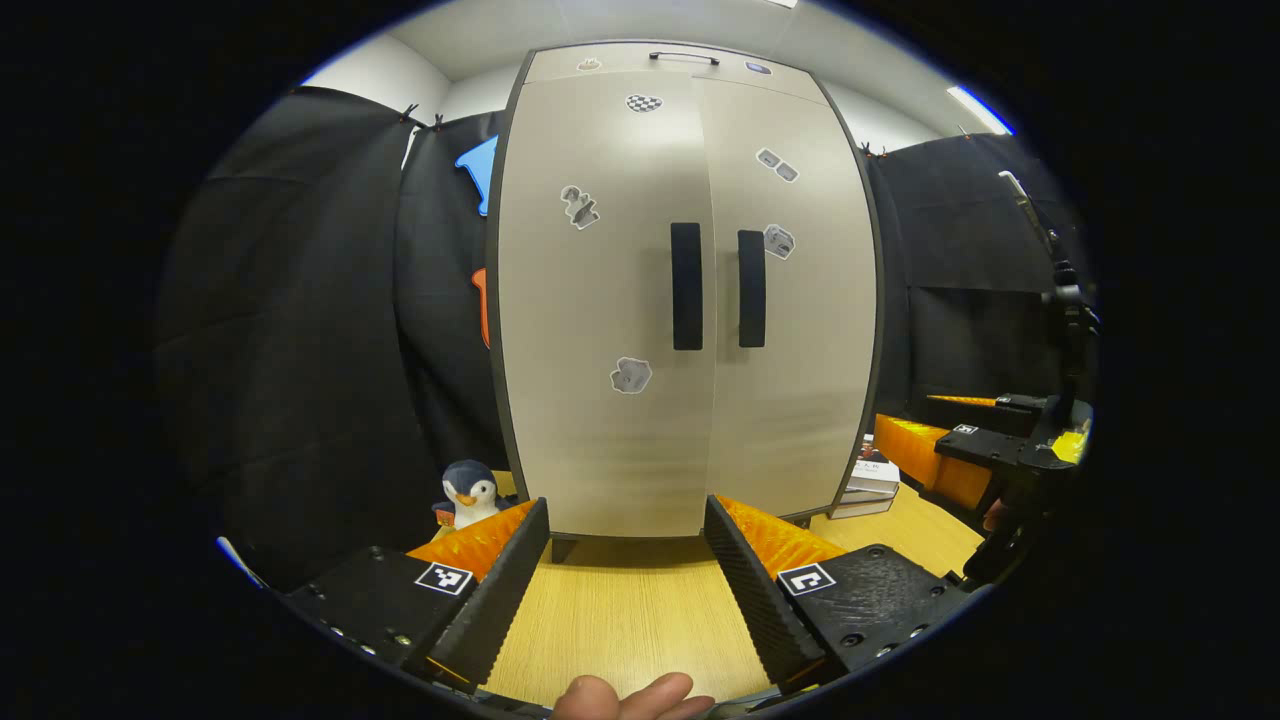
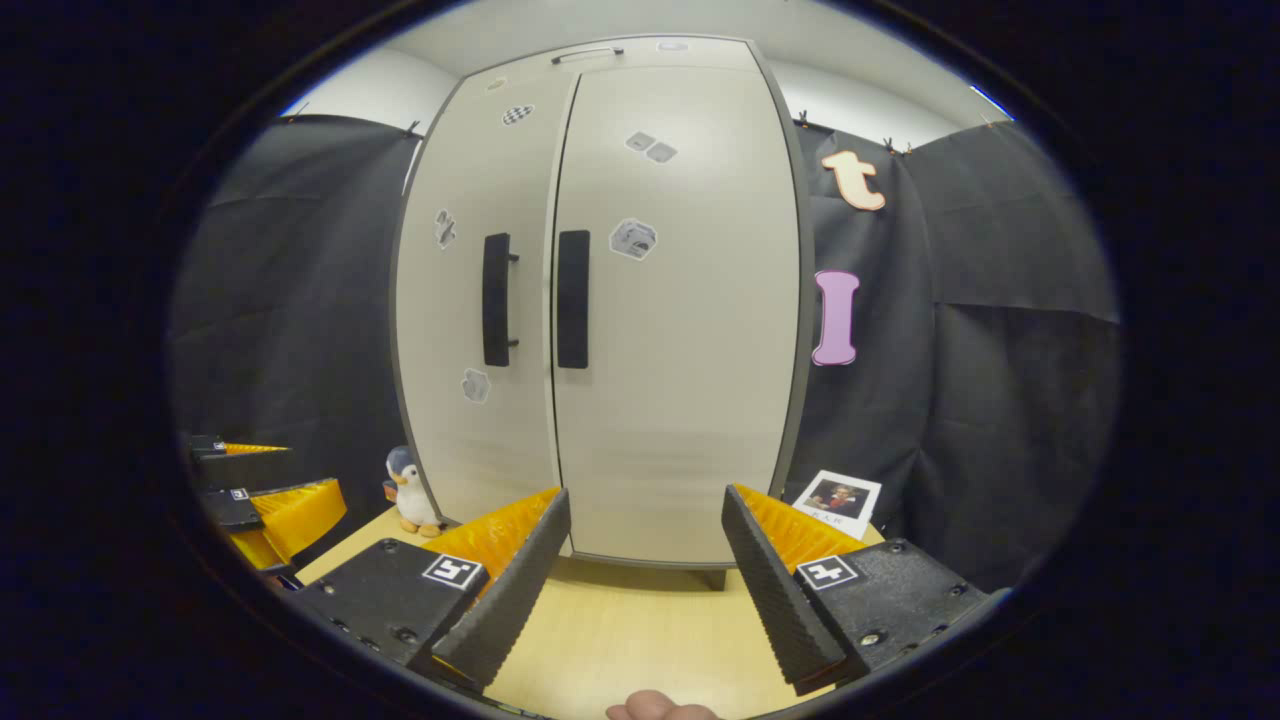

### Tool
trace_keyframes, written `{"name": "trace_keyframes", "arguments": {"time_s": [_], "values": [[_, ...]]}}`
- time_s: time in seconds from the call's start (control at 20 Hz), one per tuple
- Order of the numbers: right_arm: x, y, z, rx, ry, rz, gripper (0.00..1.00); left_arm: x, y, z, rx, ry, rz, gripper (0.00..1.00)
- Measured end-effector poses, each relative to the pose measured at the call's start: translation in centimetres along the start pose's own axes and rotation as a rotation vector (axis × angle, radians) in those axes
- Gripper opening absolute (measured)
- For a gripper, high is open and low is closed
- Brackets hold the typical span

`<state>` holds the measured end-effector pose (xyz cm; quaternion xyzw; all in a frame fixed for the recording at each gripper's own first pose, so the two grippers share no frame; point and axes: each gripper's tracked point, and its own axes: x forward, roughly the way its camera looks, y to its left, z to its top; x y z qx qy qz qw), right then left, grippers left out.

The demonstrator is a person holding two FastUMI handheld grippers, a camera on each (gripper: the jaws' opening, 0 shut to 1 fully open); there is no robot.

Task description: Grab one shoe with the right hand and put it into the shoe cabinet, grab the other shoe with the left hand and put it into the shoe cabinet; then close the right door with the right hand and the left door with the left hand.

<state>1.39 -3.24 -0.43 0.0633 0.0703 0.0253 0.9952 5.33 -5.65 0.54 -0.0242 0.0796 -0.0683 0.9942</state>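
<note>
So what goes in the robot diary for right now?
cabinet: both doors shut | left gripper: open, empty | right gripper: open, empty

We get bright, even overhead light, soft glare on the cabinet doors (image 1: 690, 300), heavy fisheye bowing at edges, sharp focus.

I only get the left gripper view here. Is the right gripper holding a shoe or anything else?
Observer: No. The right gripper is open, with nothing between its fingers and bare table below.
Operator: Anything by the cabinet's right side?
Observer: A portrait photo stands on the table there, next to the cabinet.
</note>
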Motion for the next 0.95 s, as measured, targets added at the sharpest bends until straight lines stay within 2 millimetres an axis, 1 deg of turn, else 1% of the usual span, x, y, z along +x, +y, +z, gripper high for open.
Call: {"name": "trace_keyframes", "arguments": {"time_s": [0.15,0.3,0.5,0.7,0.85,0.9,0.95], "values": [[0.3,0.2,0.3,-0.003,0.0,0.005,0.99,0.3,0.2,-0.5,-0.011,0.009,0.014,0.95],[0.9,0.5,0.4,0.0,0.003,0.02,0.99,0.2,0.2,-0.4,-0.016,0.016,0.025,0.95],[1.6,0.5,0.7,0.012,-0.004,0.035,1.0,0.3,0.4,-0.1,-0.012,0.012,0.05,0.95],[2.3,0.4,0.6,0.019,-0.004,0.055,0.99,0.3,0.5,0.2,0.012,0.005,0.073,0.95],[3.0,0.2,0.4,0.015,-0.001,0.07,0.99,0.5,0.3,0.9,0.031,-0.014,0.089,0.95],[3.4,0.1,0.4,0.016,-0.001,0.076,0.99,0.8,0.2,1.1,0.035,-0.016,0.092,0.95],[3.8,-0.1,0.5,0.018,-0.001,0.08,1.0,1.5,0.1,1.4,0.037,-0.016,0.095,0.94]]}}
